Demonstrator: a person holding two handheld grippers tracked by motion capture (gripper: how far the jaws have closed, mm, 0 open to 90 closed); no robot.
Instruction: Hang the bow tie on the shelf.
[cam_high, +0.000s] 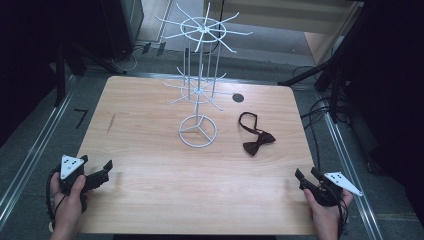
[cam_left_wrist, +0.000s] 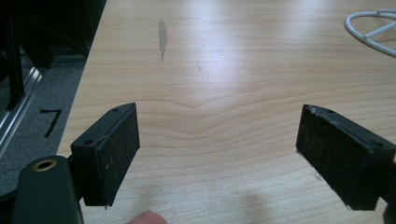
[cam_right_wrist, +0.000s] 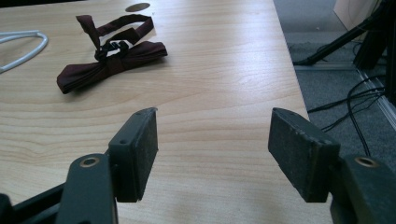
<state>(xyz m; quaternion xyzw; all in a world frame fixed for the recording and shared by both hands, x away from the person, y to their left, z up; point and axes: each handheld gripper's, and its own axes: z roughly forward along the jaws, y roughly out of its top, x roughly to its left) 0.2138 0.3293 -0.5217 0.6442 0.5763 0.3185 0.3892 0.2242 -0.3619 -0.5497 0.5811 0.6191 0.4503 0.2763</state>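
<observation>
A light wooden desk (cam_high: 150, 200) carried a white wire display rack (cam_high: 198, 131) standing near its middle, with a dark maroon bow tie (cam_high: 256, 135) lying flat just to the rack's right.

On the table (cam_high: 150, 210), near the middle and a bit toward the far edge: a wire rack (cam_high: 198, 131) on its round foot. Right of the rack, near it but apart — a bow tie (cam_high: 256, 137), lying flat. Behind the bow tie, close to the far edge, a small hole (cam_high: 238, 98) in the top. At the near left corner, the left gripper (cam_high: 105, 169); at the near right corner, the right gripper (cam_high: 306, 174) — both well apart from rack and tie.
</observation>
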